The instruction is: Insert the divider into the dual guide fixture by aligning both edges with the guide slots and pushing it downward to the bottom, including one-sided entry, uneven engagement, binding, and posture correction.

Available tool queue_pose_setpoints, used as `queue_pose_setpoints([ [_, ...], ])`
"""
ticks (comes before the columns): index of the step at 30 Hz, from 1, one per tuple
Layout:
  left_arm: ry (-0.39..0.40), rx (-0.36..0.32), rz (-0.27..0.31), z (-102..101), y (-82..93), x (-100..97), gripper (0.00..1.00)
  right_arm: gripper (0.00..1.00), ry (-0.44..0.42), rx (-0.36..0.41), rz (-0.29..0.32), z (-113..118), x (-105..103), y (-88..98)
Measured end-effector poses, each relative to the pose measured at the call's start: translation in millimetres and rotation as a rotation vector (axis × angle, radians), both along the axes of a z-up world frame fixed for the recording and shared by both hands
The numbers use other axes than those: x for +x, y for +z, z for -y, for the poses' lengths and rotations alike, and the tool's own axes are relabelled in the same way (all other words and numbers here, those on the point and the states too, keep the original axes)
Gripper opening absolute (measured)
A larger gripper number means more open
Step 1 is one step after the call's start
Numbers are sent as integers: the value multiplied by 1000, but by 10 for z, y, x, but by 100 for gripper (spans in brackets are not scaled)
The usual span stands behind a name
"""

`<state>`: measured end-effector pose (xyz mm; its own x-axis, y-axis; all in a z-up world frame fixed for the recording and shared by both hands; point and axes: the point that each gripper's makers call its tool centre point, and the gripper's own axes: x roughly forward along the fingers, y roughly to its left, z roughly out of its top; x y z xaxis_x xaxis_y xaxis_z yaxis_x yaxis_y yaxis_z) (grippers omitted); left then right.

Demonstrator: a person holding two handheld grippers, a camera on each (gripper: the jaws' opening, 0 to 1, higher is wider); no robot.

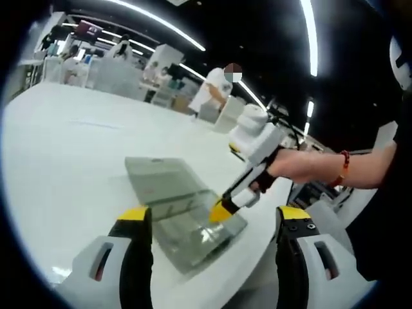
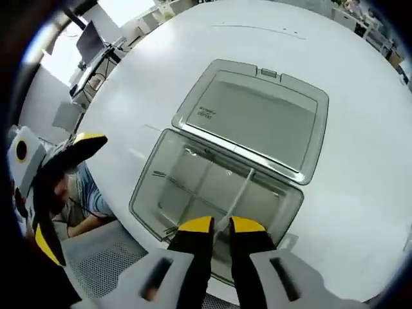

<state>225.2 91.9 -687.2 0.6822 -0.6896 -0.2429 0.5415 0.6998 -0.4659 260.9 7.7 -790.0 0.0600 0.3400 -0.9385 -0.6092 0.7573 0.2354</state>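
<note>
Right gripper (image 2: 221,224) pinches the thin clear divider (image 2: 239,190), which stands inside the open grey box (image 2: 193,174) near its front wall. Left gripper (image 1: 215,215) hovers before the box with jaws spread, holding nothing. Beneath the box lies a white round table (image 1: 58,148); beyond it, desks, monitors and ceiling strip lights.
</note>
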Motion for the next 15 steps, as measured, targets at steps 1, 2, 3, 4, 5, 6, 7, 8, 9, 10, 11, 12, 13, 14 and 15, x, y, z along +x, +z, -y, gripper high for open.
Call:
queue_pose_setpoints([
  [1,2,0,-2,-7,3,-3,77,6,3,5,3,6,-5,4],
  [2,4,3,0,-14,8,-6,77,7,7,15,8,0,-14,10],
  [3,7,7,3,-25,12,-8,77,9,10,23,7,-5,-23,11],
  [4,9,9,2,-31,12,-10,77,11,9,29,8,-8,-30,13],
  [5,11,11,1,-35,12,-13,77,14,10,32,17,-7,-30,13],
  [6,13,13,2,-41,14,-17,77,17,14,32,30,-3,-21,12],
  [7,17,16,3,-48,17,-21,77,19,19,30,39,4,-19,11],
  [8,20,17,4,-51,18,-24,77,19,24,28,39,12,-29,10],
  [9,24,17,2,-54,19,-30,77,20,31,27,38,21,-39,5],
  [10,27,18,0,-56,19,-36,77,21,34,27,36,28,-47,5],
  [11,33,19,0,-59,23,-47,77,21,35,28,40,37,-55,11],
  [12,36,22,0,-60,23,-55,77,23,36,31,50,41,-49,19],
  [13,38,26,-2,-61,20,-63,77,25,40,34,57,41,-48,26],
  [14,44,35,-5,-66,10,-74,77,27,41,40,62,40,-49,36],
  [15,48,39,-6,-68,6,-80,77,28,42,45,65,40,-48,42],
])
